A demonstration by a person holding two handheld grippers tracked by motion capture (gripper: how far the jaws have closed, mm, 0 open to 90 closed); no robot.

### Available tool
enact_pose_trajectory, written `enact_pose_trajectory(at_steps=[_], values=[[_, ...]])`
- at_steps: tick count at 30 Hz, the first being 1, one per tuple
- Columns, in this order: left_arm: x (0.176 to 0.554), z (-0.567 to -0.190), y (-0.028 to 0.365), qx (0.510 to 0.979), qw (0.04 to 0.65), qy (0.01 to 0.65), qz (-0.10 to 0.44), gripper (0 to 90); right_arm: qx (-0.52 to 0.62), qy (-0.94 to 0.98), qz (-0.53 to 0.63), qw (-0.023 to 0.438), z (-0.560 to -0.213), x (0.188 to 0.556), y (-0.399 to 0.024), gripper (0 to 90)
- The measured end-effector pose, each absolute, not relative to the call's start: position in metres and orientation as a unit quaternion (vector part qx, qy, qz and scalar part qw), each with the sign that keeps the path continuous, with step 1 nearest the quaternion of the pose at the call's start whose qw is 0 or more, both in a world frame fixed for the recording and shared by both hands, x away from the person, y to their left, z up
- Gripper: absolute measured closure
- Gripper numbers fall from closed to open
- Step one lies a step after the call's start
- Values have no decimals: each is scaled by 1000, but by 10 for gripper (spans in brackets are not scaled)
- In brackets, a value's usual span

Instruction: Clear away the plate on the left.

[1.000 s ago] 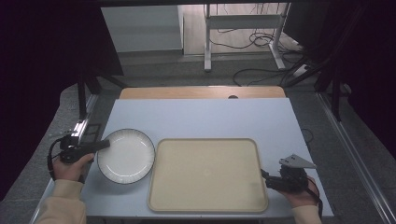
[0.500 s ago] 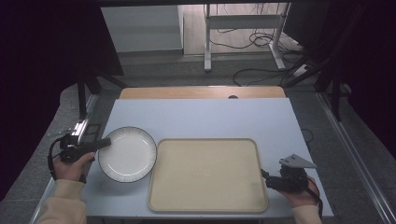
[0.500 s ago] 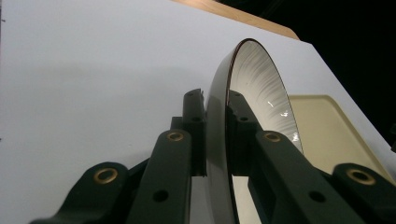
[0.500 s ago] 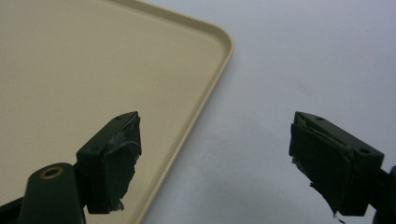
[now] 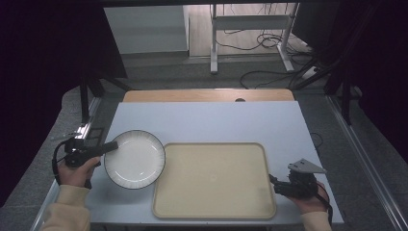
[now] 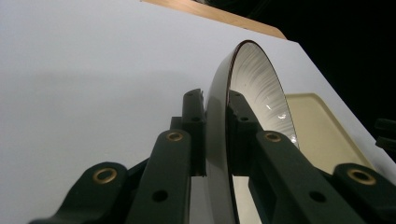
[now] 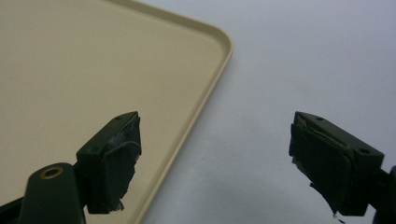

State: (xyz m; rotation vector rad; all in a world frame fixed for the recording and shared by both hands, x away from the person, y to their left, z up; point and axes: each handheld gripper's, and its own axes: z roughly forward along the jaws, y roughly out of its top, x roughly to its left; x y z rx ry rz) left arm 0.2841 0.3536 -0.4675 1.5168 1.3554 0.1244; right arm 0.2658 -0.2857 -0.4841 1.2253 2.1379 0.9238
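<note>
A white plate [image 5: 134, 159] with a dark rim sits at the table's left, its right edge reaching the left rim of a beige tray [image 5: 216, 192]. My left gripper [image 5: 109, 146] is shut on the plate's left rim. In the left gripper view the jaws clamp the plate [image 6: 257, 88] from both sides, with the tray [image 6: 317, 135] beyond it. My right gripper [image 5: 273, 184] is open at the tray's right edge. In the right gripper view its jaws [image 7: 215, 158] straddle the tray's rim [image 7: 205, 93], one fingertip over the tray, the other over the table.
The white table [image 5: 207, 120] has bare room behind the plate and tray. A wooden strip [image 5: 207, 95] runs along its far edge. Beyond it, cables [image 5: 260, 43] and a stand's legs lie on the floor.
The plate and my left gripper have shifted a little to the right, toward the tray. The right gripper has stayed put.
</note>
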Motion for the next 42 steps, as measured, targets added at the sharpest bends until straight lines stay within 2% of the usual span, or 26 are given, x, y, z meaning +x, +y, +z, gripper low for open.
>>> enact_pose_trajectory(at_steps=[12, 42], values=[[283, -453, 331, 643, 557, 525, 20, 809, 449, 787, 339, 252, -484, 266, -285, 172], [292, -448, 285, 668, 555, 496, 5, 807, 453, 785, 339, 253, -485, 267, -286, 175]])
